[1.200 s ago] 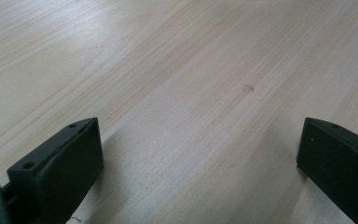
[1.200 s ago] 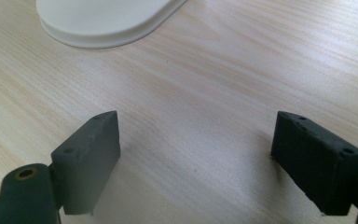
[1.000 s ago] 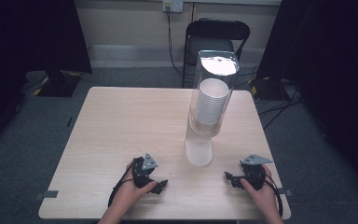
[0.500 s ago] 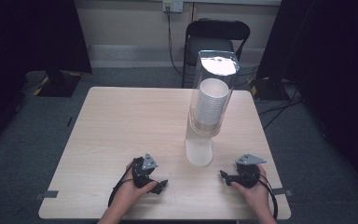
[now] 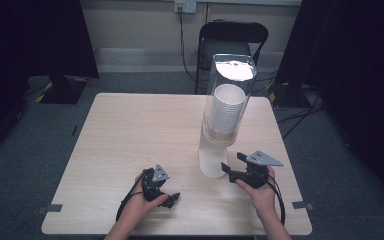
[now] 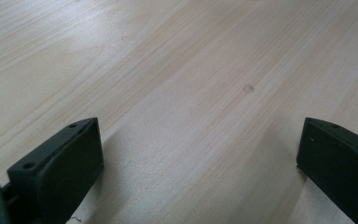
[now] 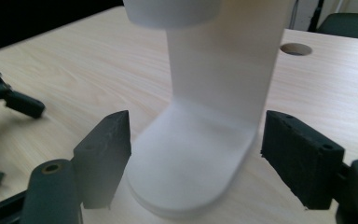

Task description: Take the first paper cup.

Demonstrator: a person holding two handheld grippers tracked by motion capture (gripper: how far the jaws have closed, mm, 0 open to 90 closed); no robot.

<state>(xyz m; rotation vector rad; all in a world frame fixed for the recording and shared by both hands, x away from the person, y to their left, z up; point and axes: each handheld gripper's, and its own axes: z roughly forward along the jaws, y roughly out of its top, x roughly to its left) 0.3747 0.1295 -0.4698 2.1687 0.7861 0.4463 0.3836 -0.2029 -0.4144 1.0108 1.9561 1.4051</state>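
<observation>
Cup dispenser (image 5: 223,120) right of table (image 5: 130,130) centre, right gripper (image 5: 230,169) at its base (image 7: 191,172), jaws just been closing, apart, astride the base, left gripper (image 5: 172,199) near edge, jaws wide, empty.

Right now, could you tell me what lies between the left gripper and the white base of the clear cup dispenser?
Only bare light wooden table, seen in the high view, between the left gripper and the white base.

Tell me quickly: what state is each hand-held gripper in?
Left hand-held gripper: open, holding nothing, above bare table.
Right hand-held gripper: open, jaws just closing, flanking the cup dispenser's base without gripping it.
</observation>
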